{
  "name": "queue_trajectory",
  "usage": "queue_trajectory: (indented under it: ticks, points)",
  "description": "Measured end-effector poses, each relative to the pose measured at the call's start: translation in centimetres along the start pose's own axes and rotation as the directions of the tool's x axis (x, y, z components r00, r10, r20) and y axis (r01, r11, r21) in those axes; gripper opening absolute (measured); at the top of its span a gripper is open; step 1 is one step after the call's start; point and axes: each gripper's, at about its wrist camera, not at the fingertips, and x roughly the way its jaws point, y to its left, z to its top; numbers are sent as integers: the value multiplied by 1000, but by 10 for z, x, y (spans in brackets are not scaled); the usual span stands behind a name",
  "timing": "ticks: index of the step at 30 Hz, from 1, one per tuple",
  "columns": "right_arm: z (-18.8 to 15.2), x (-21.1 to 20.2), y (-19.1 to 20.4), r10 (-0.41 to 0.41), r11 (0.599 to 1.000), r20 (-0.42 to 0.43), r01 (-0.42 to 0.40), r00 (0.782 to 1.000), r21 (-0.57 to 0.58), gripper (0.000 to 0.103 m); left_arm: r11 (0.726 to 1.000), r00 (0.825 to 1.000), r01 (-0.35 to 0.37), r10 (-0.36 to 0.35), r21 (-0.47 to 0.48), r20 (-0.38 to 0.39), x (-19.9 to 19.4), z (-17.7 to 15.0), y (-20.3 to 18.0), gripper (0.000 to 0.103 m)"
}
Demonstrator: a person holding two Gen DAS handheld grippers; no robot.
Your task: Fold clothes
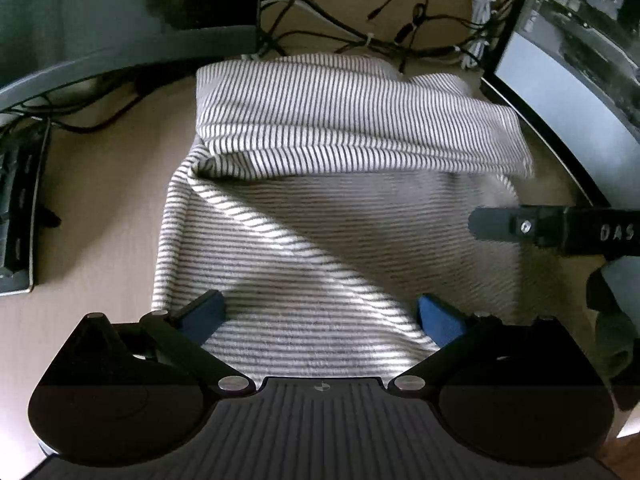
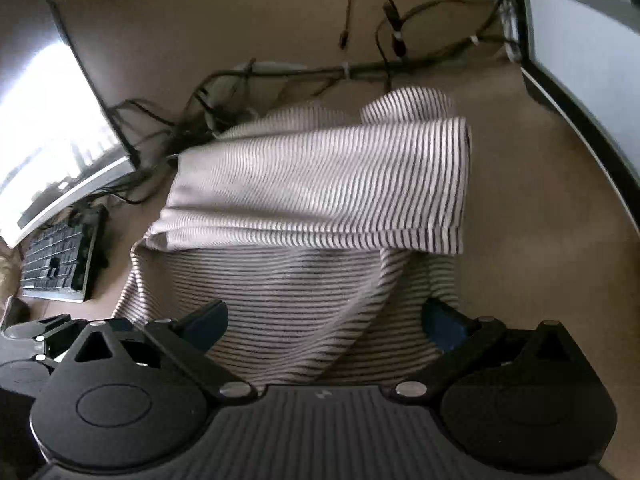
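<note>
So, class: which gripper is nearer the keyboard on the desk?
Left. The left gripper sits over the striped shirt's keyboard-side half; the right gripper works the far half, away from the keyboard.

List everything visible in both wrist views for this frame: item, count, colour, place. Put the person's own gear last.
Striped garment: one, white with dark stripes, centre of the desk, far part folded toward the claws.
Desk: one, light tan, under everything.
Cables: a tangle, mostly black, behind the garment.
White cord: one coiled bundle, far right.
Keyboard: one, dark, left of the garment.
Monitors: two, dark frames, one at left, one at right.
Left claw: one, black with blue pads, open, over the garment's near edge.
Right claw: one, black with blue pads, open, over the garment's near right part.
</note>
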Motion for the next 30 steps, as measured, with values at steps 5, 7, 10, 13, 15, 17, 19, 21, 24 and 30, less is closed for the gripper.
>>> queue_trajectory:
  ticks: [5, 7, 10, 13, 15, 17, 19, 21, 24, 30]
  points:
    - [-4, -3, 2, 44, 999, -23, -44, 999, -8, 103, 1000, 1000, 9, -9, 13, -4, -8, -13, -7, 103]
    - [-7, -5, 6, 58, 998, -27, -59, 998, -6, 103, 1000, 1000, 17, -17, 25, -7, -11, -18, -10, 103]
    - [-16, -8, 14, 68, 997, -33, -69, 997, -23, 103, 999, 1000, 25, -24, 43, -15, -17, -28, -15, 103]
    - [-25, -14, 17, 74, 997, -38, -75, 997, -29, 103, 999, 999, 38, -37, 38, -26, -23, -36, -18, 103]
    - [-30, -18, 18, 82, 996, -41, -83, 996, -28, 103, 998, 998, 57, -56, 34, -41, -29, -41, -17, 103]
    - [-36, -23, 17, 88, 996, -45, -89, 995, -23, 103, 996, 995, 83, -81, 24, -60, -35, -45, -15, 103]
    - [-42, -28, 16, 91, 996, -52, -92, 995, -20, 103, 992, 990, 124, -126, -30, -71, -41, -42, -4, 103]
    - [-48, -34, 13, 97, 995, -57, -98, 994, -13, 103, 986, 987, 145, -150, -81, -56, -47, -36, 7, 103]
    - [-54, -41, 9, 110, 994, -65, -110, 992, 0, 103, 991, 995, 104, -104, -84, 9, -52, -20, 17, 103]
    - [-58, -49, 0, 132, 991, -99, -132, 986, 7, 103, 990, 990, 133, -132, -45, 44, -29, 3, 7, 103]
